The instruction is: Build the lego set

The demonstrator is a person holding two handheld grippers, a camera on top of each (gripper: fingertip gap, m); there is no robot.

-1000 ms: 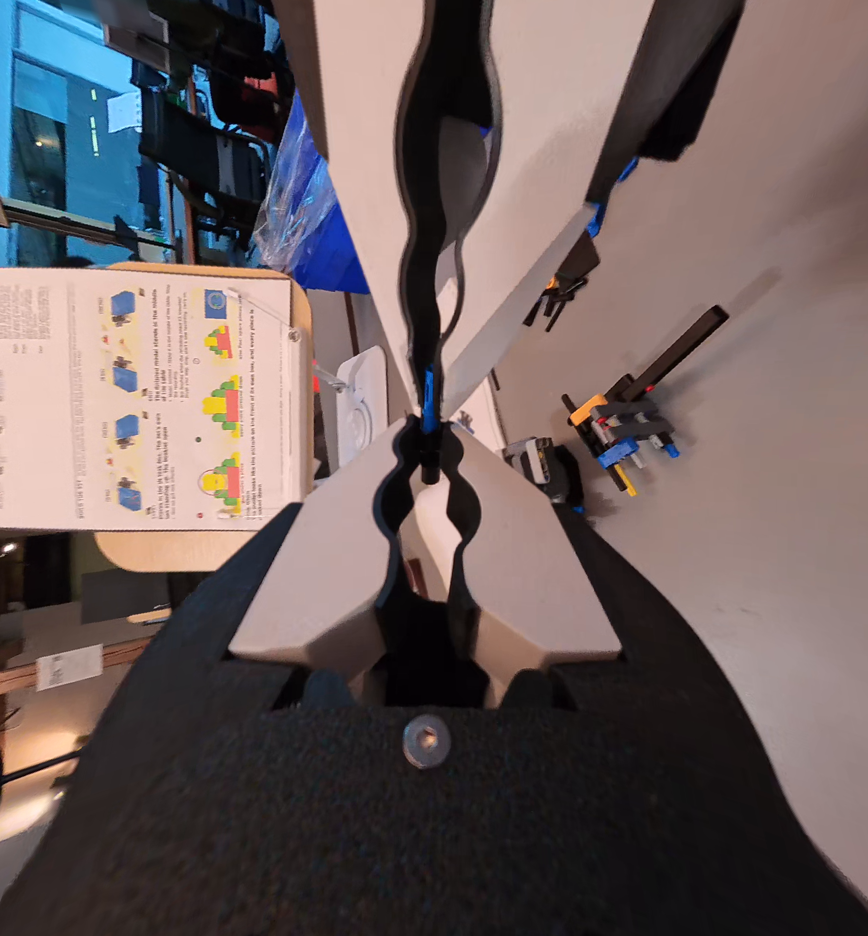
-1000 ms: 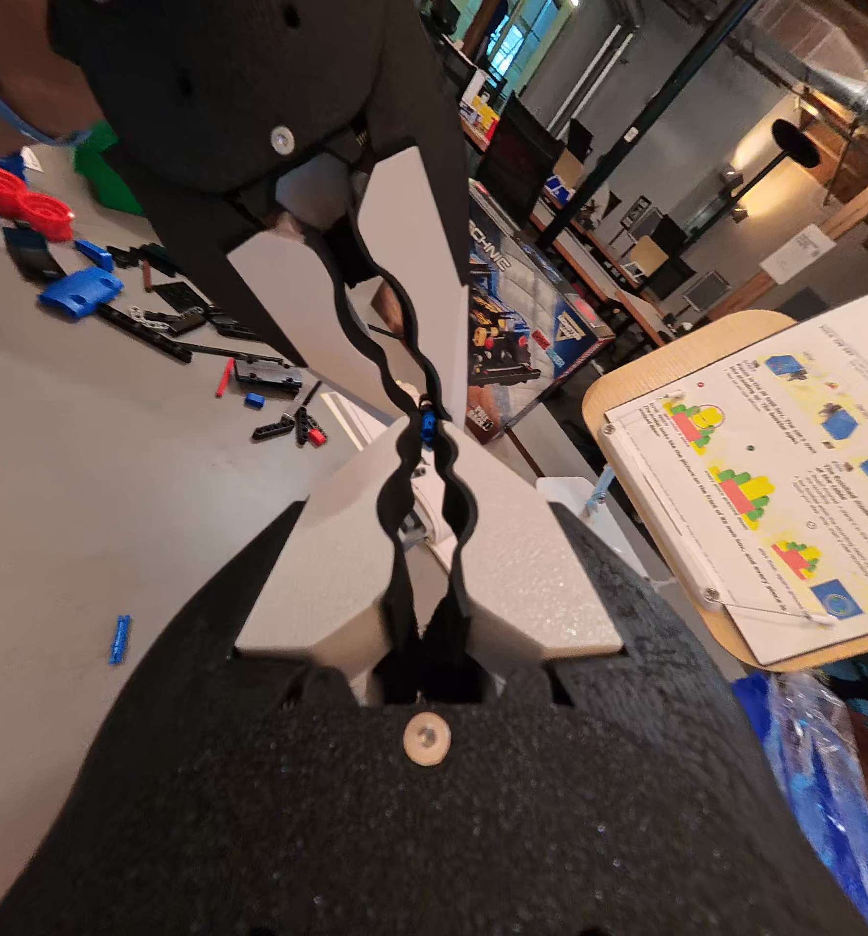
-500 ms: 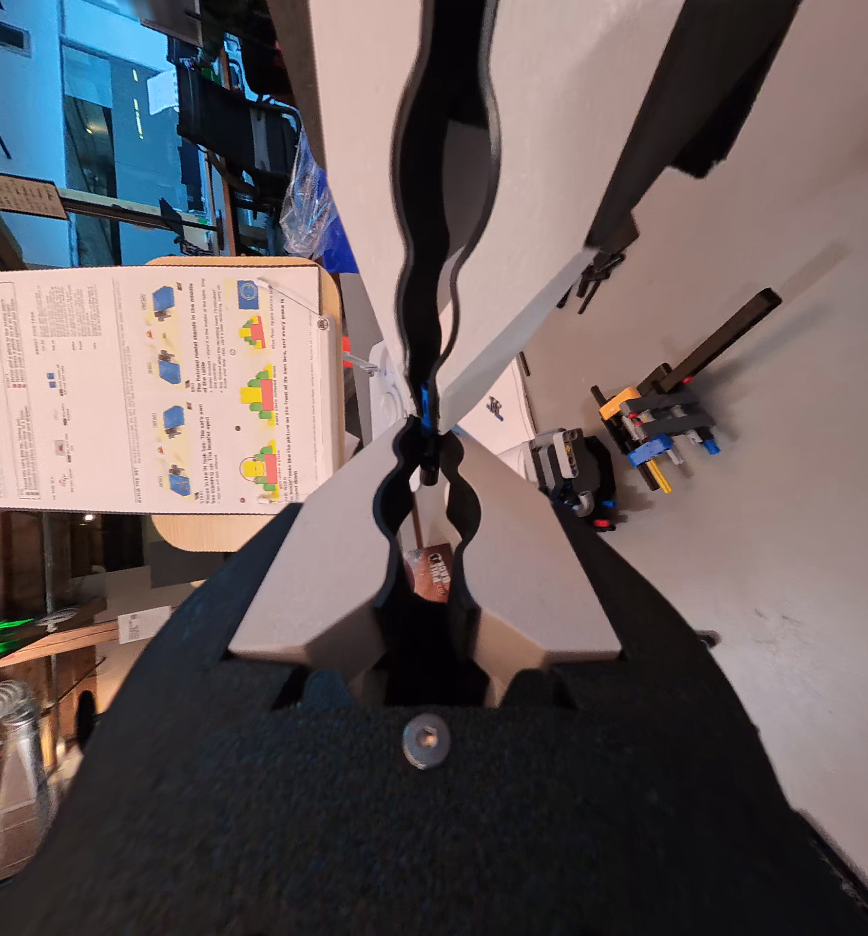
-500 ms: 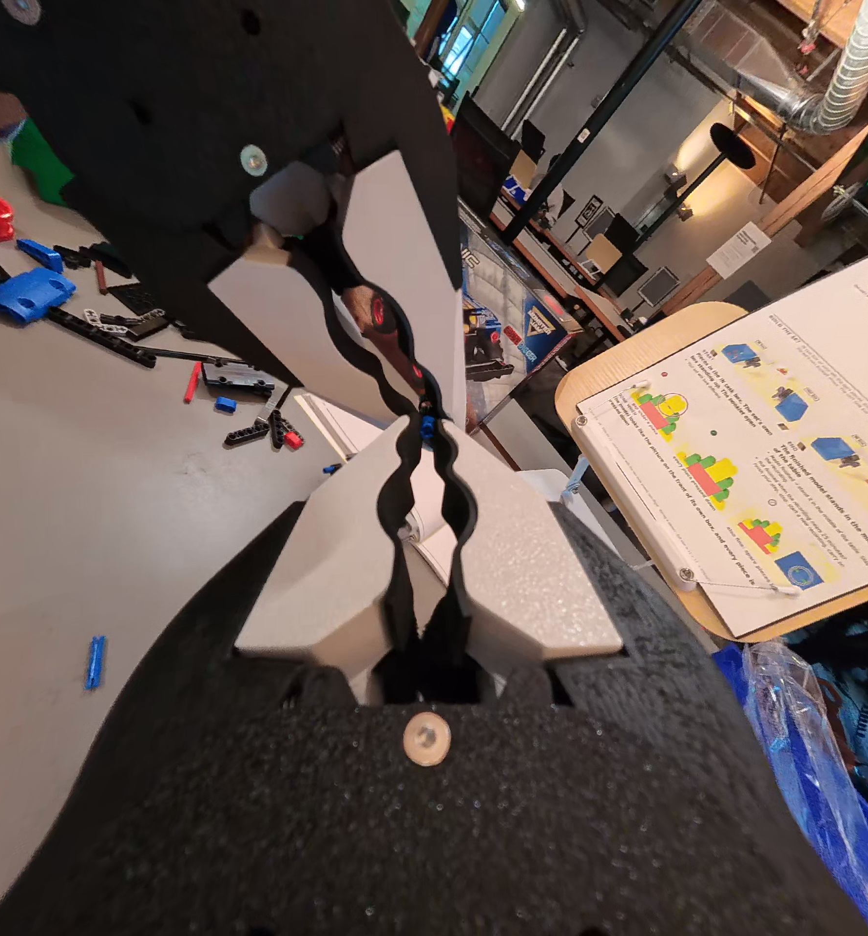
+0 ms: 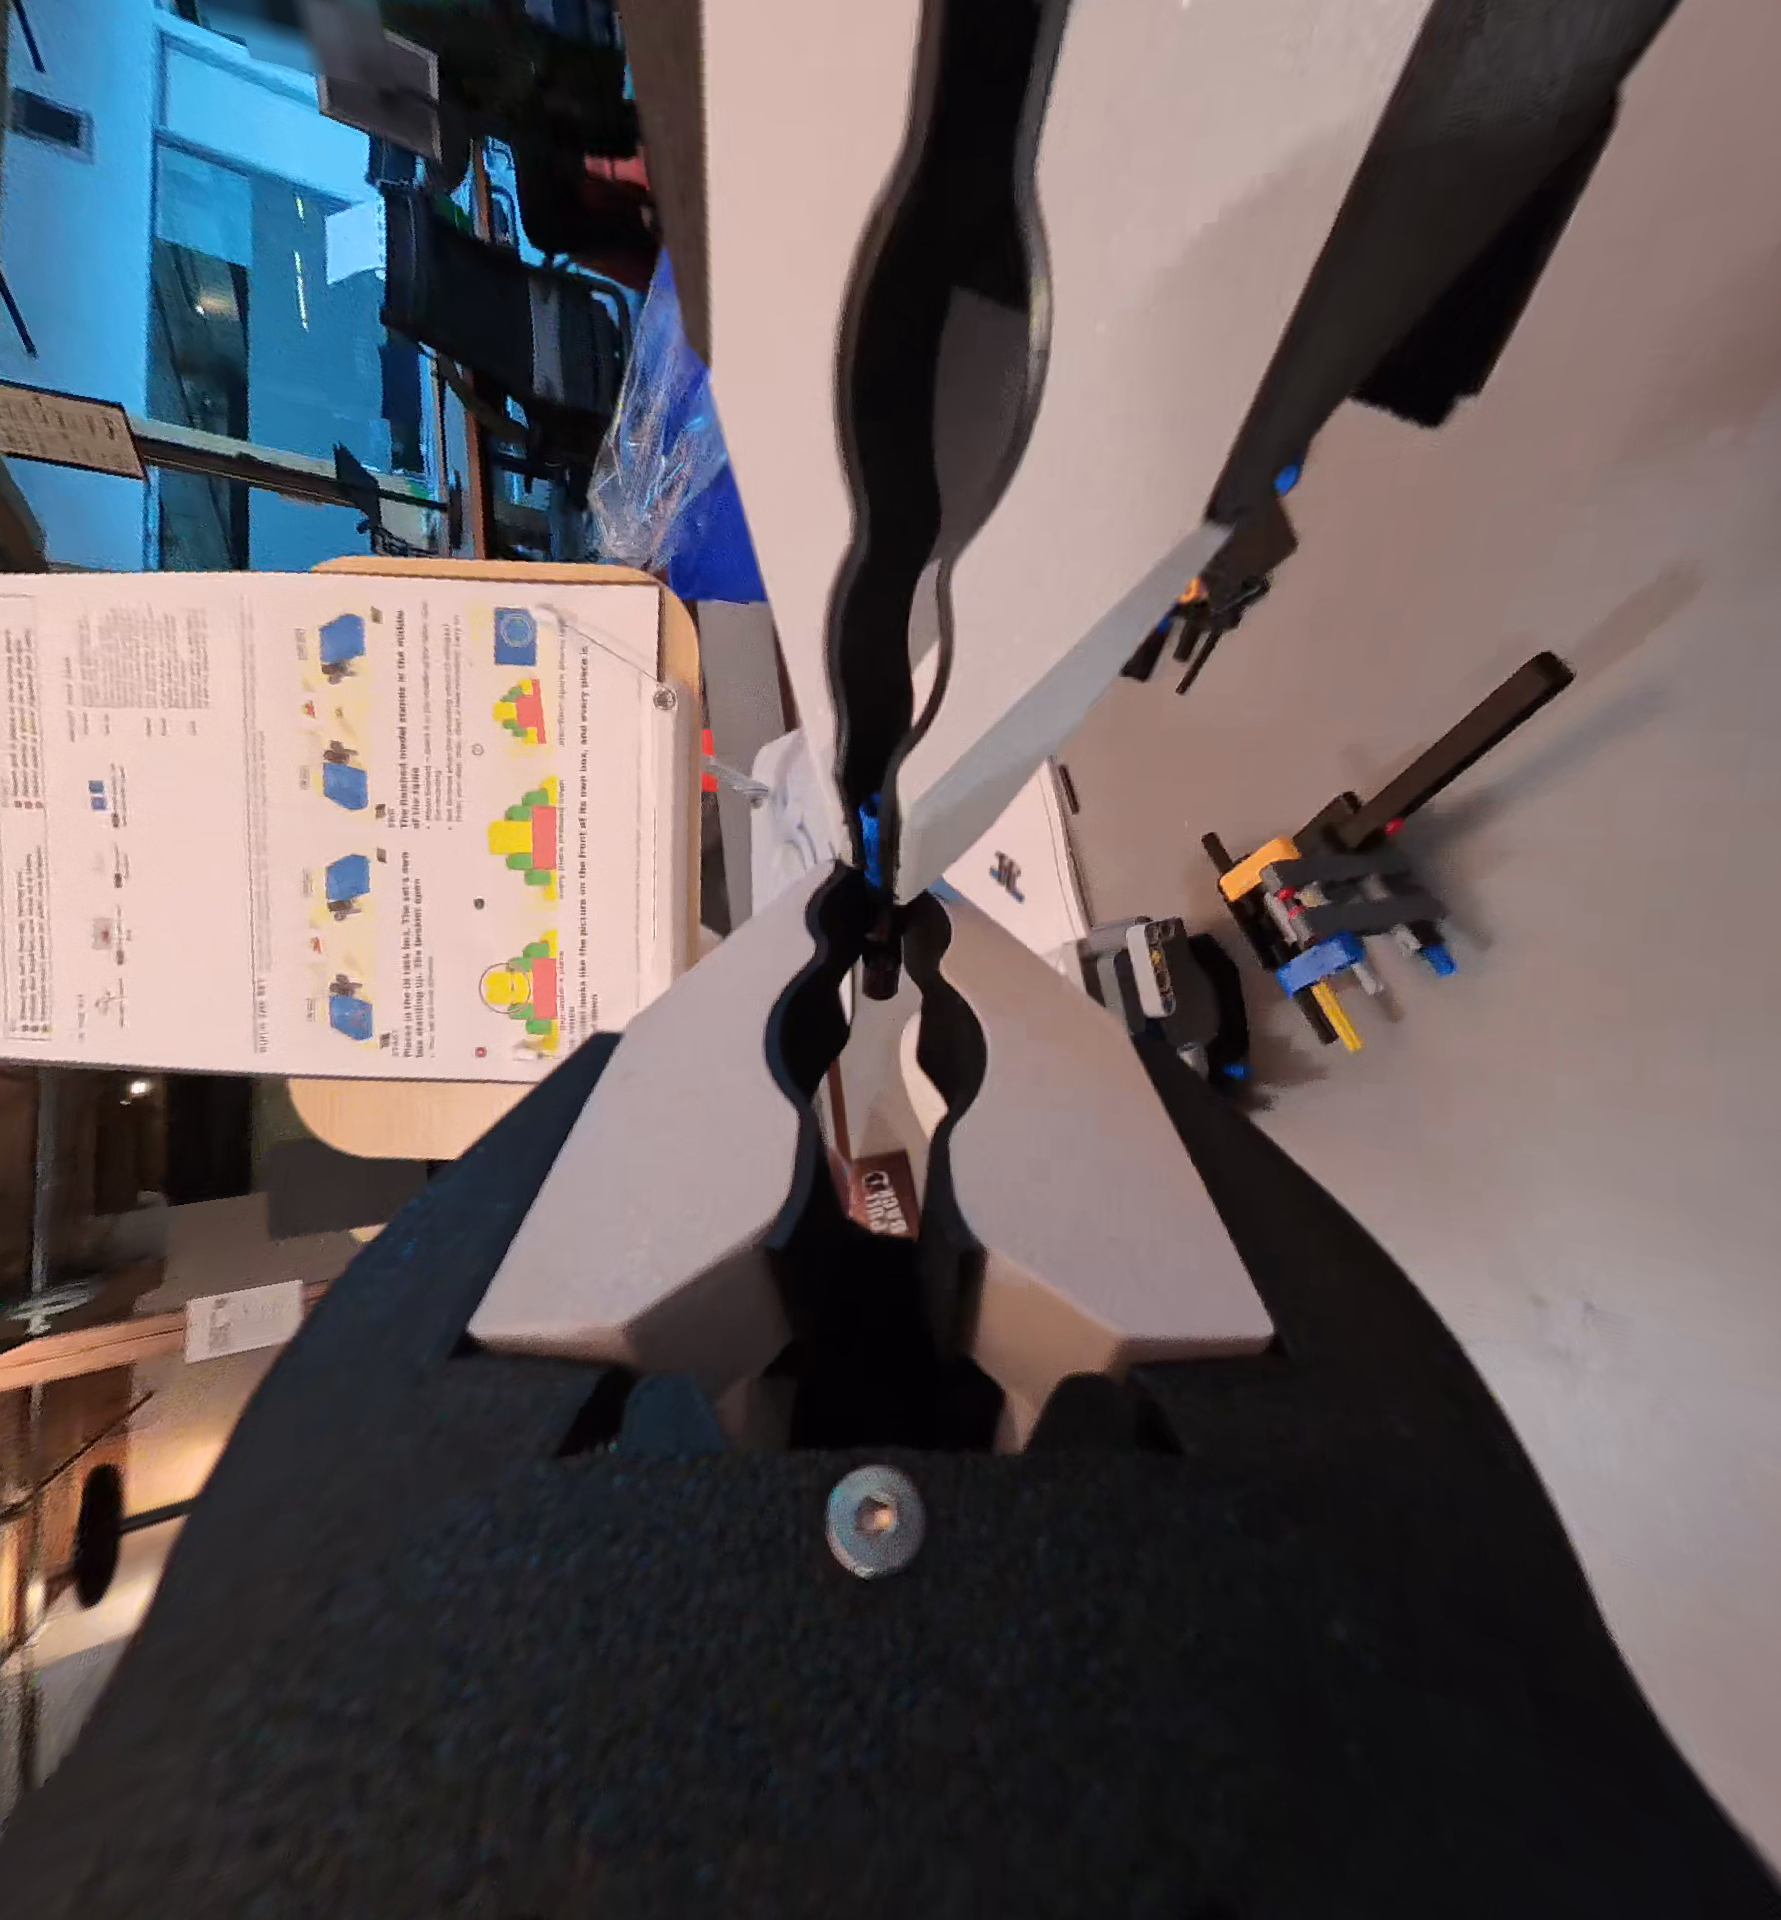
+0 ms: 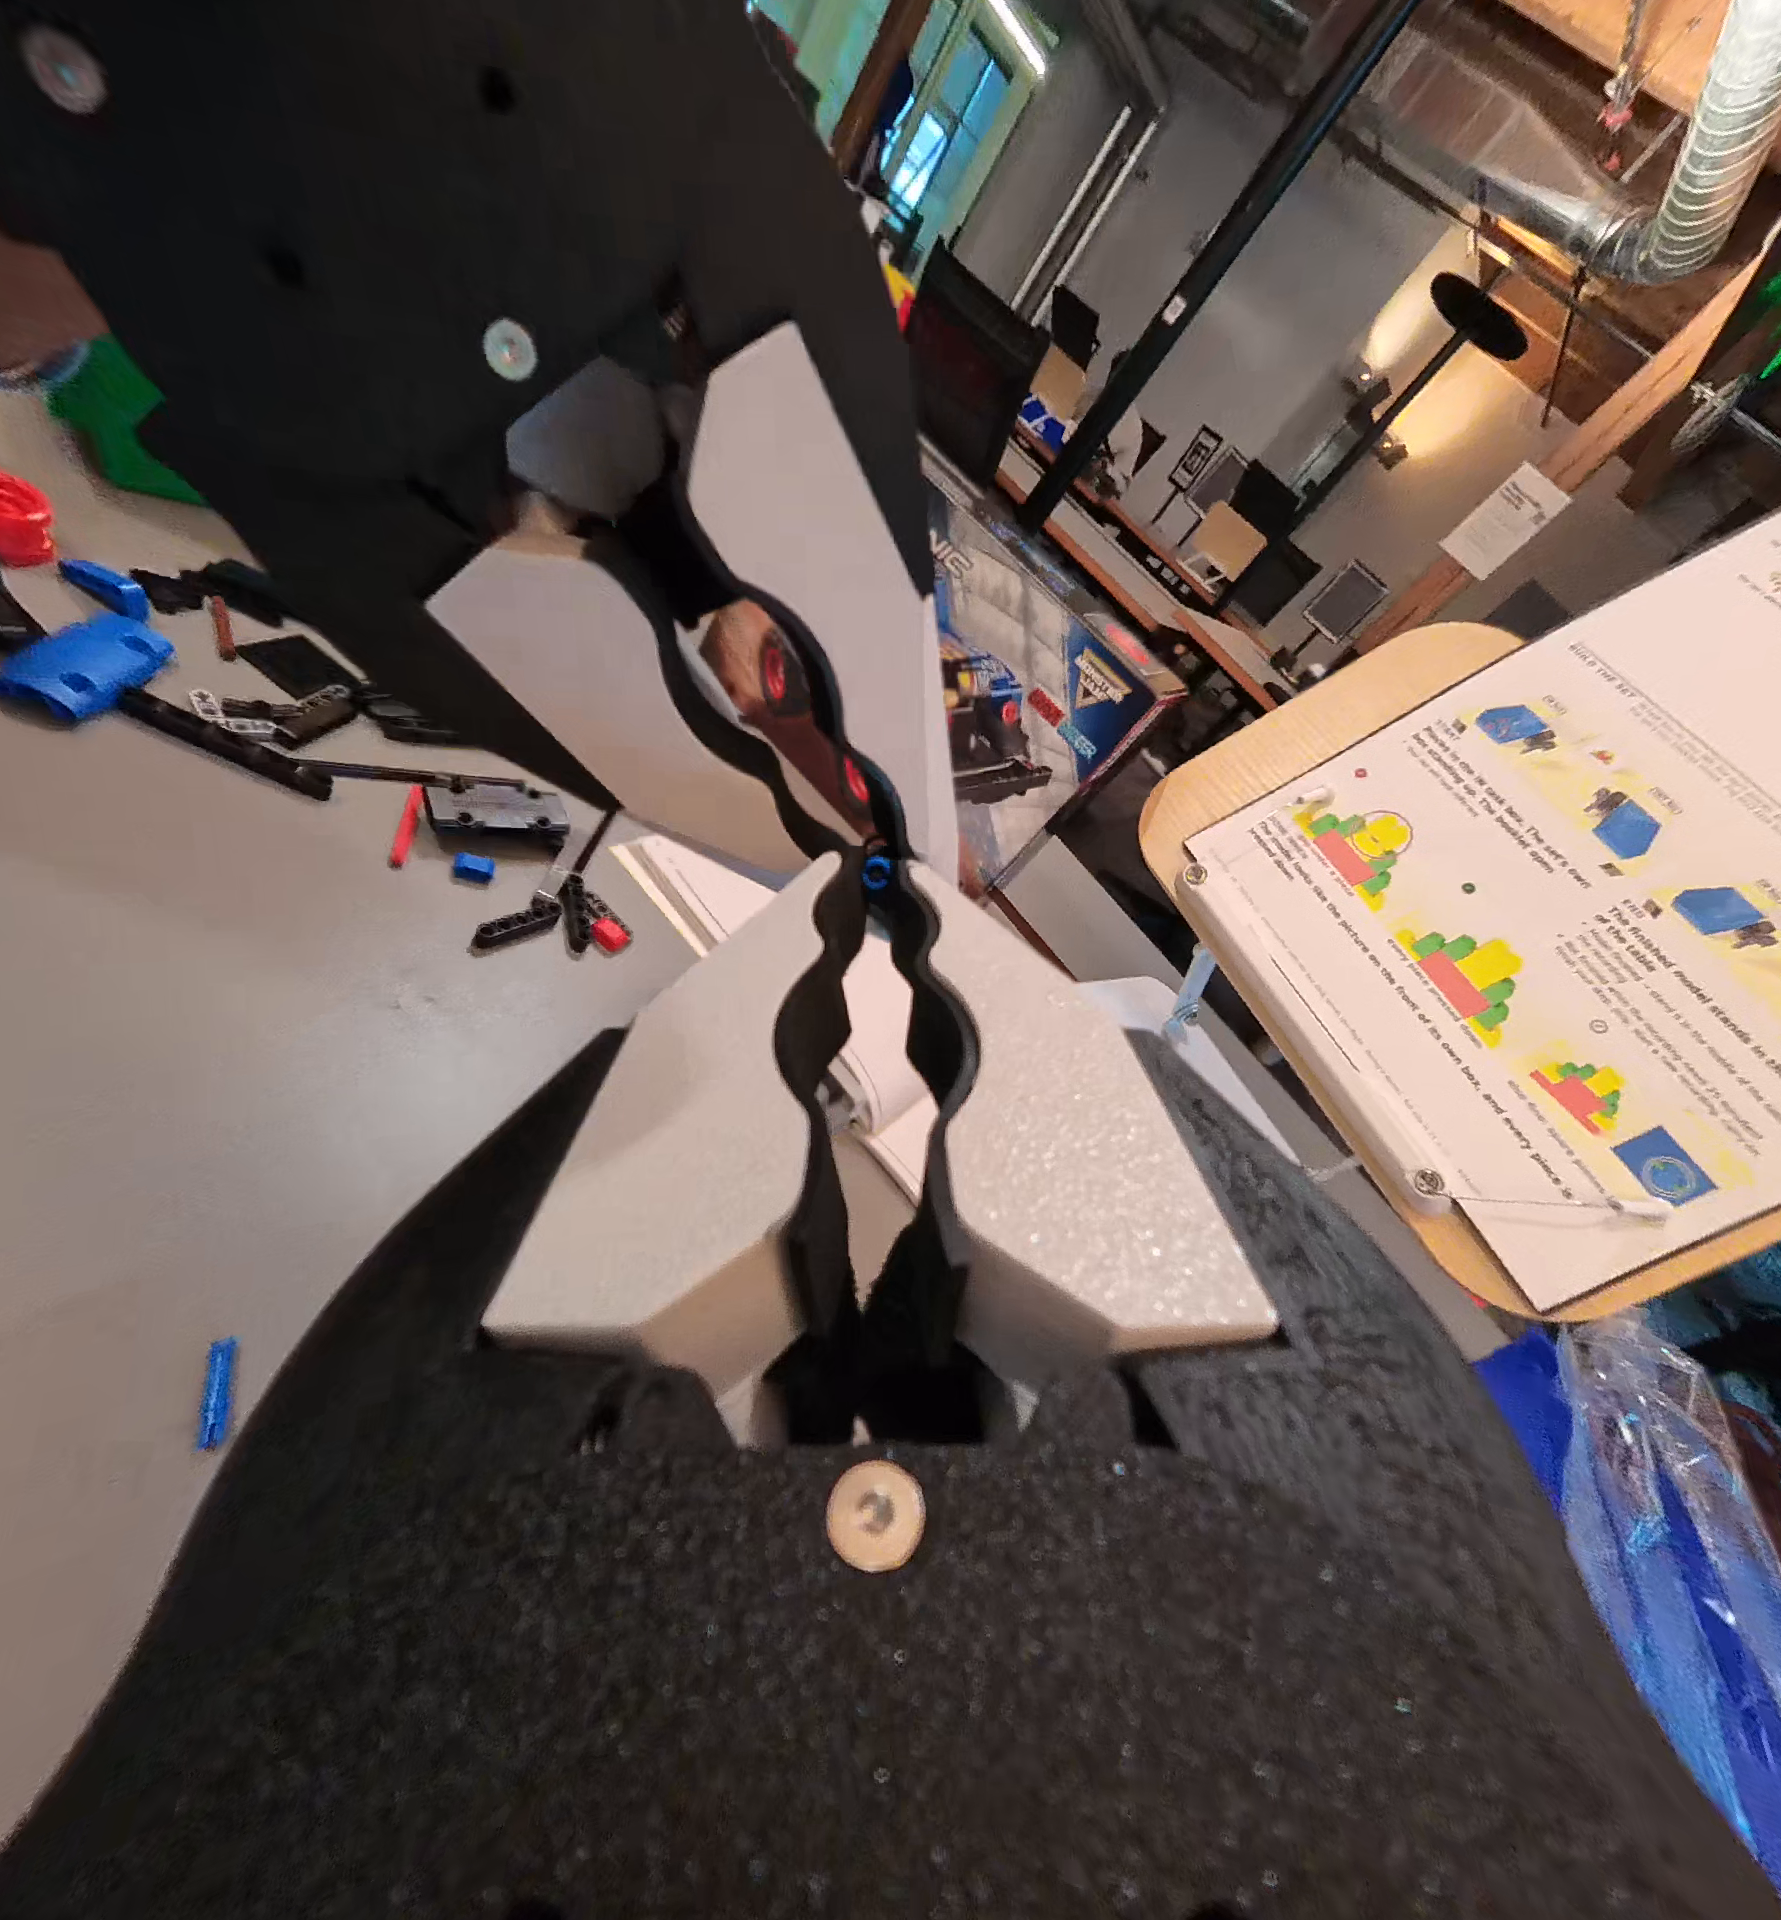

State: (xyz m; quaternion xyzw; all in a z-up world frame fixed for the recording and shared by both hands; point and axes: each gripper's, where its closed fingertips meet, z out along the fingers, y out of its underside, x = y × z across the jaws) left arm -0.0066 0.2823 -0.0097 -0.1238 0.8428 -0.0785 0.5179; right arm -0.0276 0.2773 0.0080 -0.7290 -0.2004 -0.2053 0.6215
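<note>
My view has swung since a moment ago, but both claws stay tip to tip: left claw [image 5: 881, 940] pinches a black pin [image 5: 878, 961], right claw [image 6: 873, 871] a blue connector [image 6: 873, 871], so mating continues, I judge. The half-built model [image 5: 1327, 925] waits on the grey surface [image 6: 138, 987], instruction board [image 6: 1551, 935] beside, workshop behind.
</note>
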